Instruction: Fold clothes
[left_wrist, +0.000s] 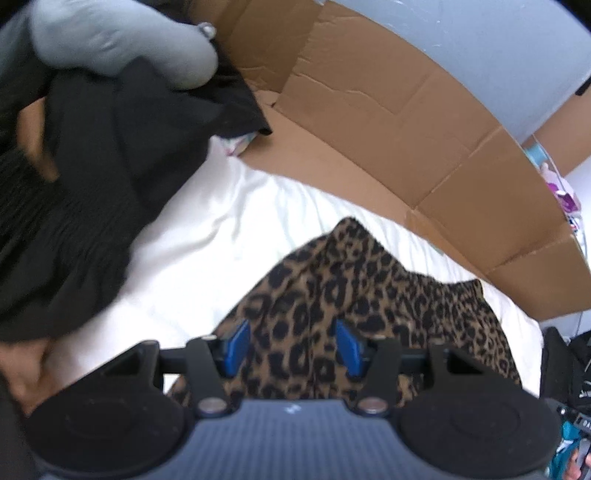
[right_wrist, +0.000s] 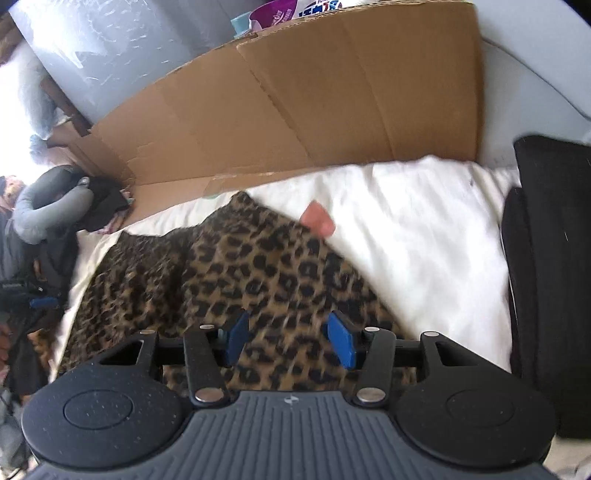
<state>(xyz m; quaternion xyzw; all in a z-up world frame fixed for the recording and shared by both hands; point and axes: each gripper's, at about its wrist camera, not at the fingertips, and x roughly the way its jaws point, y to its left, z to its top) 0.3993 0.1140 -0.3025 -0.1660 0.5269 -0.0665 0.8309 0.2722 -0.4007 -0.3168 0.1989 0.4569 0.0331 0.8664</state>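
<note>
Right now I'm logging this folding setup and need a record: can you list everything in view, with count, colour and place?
leopard-print garment: one, tan with black spots, lying on the white sheet below both grippers
white sheet: one, white, covering the surface
cardboard sheet: one, brown, standing along the far edge of the white sheet
black clothes: a pile, black, at the left end of the white sheet
grey cushion: one, grey, on top of the black clothes
black pad: one, black, at the right edge of the white sheet
left gripper: black with blue pads, open, nothing between them
right gripper: black with blue pads, open, nothing between them
</note>
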